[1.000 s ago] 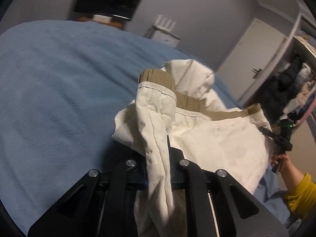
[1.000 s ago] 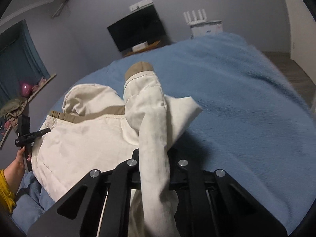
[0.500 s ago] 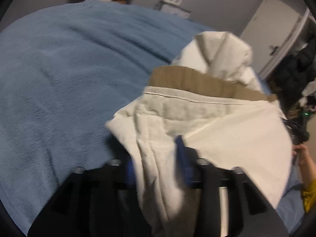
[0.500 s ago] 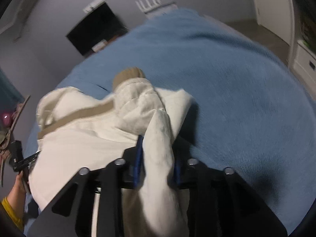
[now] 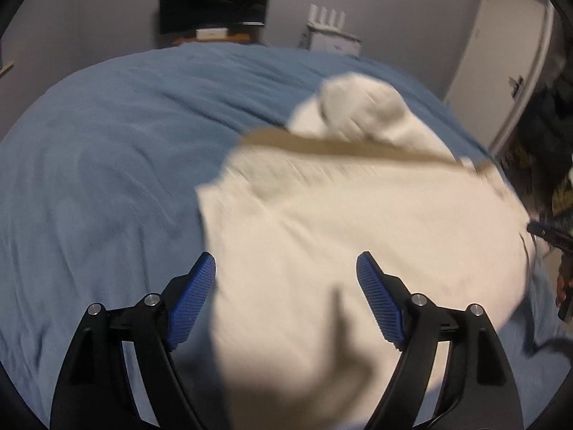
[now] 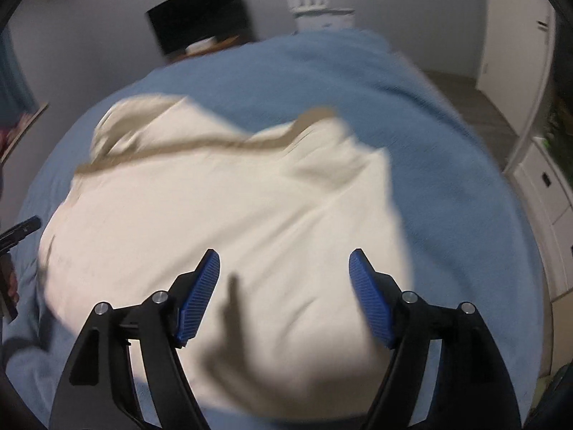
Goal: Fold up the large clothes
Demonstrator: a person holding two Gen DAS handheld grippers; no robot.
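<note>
The cream garment point(image 5: 358, 222) lay spread on the blue bed point(image 5: 107, 165), and both views were smeared by motion blur, so its fine detail could not be made out. A tan band point(image 5: 343, 147) ran across its far side, with a rounded cream part, perhaps a hood, bunched just beyond that band. In the right wrist view the same garment point(image 6: 222, 215) filled the middle of the bed point(image 6: 447, 186), the tan band point(image 6: 200, 147) crossing it from lower left to upper right.

The left hand-held gripper point(image 5: 286, 276) stood with its jaws wide apart, having just been opening; its blue pads point(image 5: 189, 304) pressed on nothing, though the near edge of the cloth lay below and between them. The right hand-held gripper point(image 6: 284, 272) was likewise spread, its jaws having just been opening, and the blue pads point(image 6: 372, 304) gripped nothing while the cloth lay between them underneath.

At the right edge of the left view a dark part of the other gripper showed beside the garment. Against the far wall stood a dark television point(image 5: 215, 0), a white router with antennas point(image 5: 333, 32) and a white door point(image 5: 501, 53).
</note>
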